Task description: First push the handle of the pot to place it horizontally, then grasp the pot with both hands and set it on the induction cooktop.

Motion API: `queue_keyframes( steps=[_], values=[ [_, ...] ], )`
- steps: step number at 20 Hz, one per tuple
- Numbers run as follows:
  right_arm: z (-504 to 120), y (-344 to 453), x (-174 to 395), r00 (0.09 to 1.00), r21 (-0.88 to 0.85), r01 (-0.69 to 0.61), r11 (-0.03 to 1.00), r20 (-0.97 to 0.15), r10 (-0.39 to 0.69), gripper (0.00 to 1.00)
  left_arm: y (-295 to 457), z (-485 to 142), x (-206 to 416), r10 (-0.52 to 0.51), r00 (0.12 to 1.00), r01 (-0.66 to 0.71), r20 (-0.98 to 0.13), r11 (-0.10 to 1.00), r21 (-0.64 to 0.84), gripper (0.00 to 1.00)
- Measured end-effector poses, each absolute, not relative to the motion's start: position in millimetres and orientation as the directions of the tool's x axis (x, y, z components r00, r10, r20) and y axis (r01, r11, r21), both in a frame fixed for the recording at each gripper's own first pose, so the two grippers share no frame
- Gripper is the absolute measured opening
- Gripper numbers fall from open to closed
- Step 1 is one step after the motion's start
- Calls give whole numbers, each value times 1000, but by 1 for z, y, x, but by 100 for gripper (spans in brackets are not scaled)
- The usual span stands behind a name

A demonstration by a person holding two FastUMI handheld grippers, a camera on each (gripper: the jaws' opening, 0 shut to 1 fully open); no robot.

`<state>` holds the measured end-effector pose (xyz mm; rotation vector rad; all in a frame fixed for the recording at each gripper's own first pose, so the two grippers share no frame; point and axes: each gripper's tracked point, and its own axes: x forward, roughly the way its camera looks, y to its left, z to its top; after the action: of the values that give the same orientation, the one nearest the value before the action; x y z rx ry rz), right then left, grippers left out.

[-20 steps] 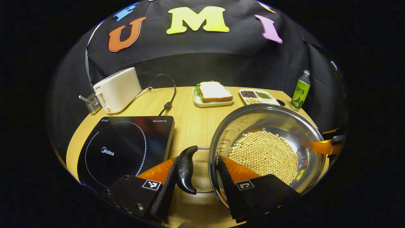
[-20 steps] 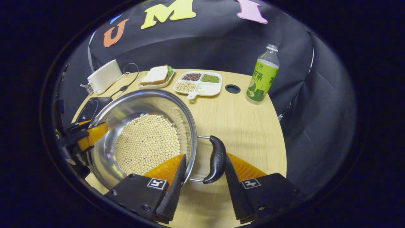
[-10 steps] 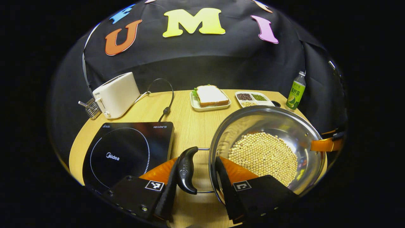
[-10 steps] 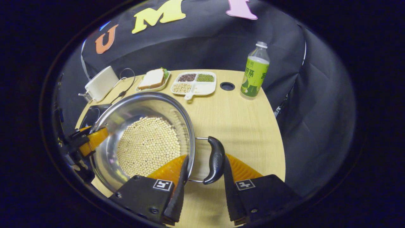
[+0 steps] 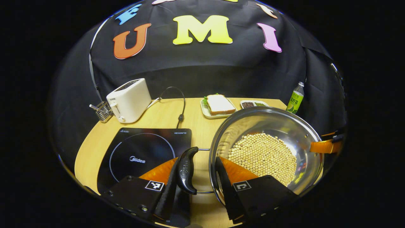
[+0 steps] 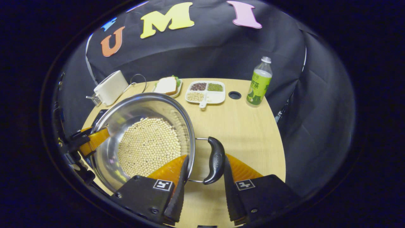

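Table point(image 6: 253, 133): toaster point(image 5: 129, 100), sandwich point(image 5: 219, 104), bottle point(image 6: 259, 82) beyond pot point(image 5: 272, 126).

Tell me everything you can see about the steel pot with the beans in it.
The shiny round stainless-steel pot is wide and shallow, its bottom covered by pale round beans. It has two black loop handles on wire brackets, one per side. The left gripper and the right gripper each straddle the rim, one finger inside the pot, one outside its handle. It sits level, beside the black induction cooktop.
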<state>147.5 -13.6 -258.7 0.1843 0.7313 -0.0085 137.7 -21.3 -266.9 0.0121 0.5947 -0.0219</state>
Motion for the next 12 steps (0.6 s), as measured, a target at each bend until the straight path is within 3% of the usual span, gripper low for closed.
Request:
queue_keyframes(
  steps=[12],
  values=[
    [-223,120,146,761,191,-19,981,-633,139,55,111,-240,95,94,835,-82,-542,996,47,64]
  ],
)
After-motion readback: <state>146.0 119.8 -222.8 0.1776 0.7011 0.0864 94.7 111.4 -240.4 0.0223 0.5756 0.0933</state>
